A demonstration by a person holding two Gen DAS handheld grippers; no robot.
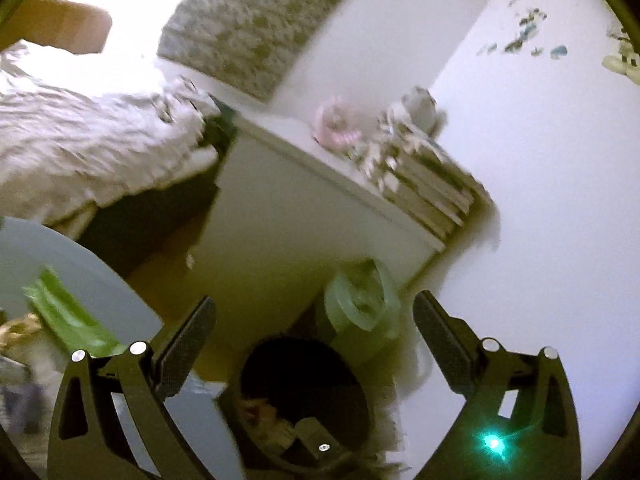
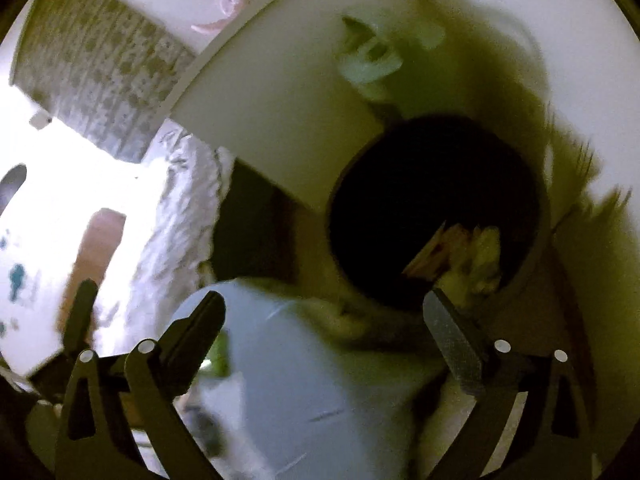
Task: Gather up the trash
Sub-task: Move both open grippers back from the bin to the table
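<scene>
1. bin (image 2: 436, 208) found on the floor beside a white cabinet (image 1: 288, 216), round, dark inside, its mouth facing up toward both cameras. in the right wrist view we see crumpled paper and wrappers (image 2: 460, 256) lying against its near inner wall.
2. left gripper (image 1: 314, 330): jaws spread wide, nothing between the pads. the bin's rim sits low in its view, below the open fingers.
3. right gripper (image 2: 324, 322): jaws likewise wide apart and empty. we judge both tools released, with no trash in either.
4. a pale round table edge (image 1: 80, 264) shows at the left, carrying a green strip-like item (image 1: 68, 312). we cannot tell whether it is trash; blur hides its detail. its long axis runs from upper left to lower right in the left wrist view.
5. a pale green object (image 1: 360, 308) rests on the floor just beside the bin, against the cabinet base. its form is too smeared to name.
6. step in hand, by our judgement: moving off from the bin to fetch the next piece. to do it well, we advise keeping both jaws wide, steadying the wrists so the view sharpens, and approaching any long item across its short side.
7. the bin's axis stands upright; no tilt observed.
</scene>
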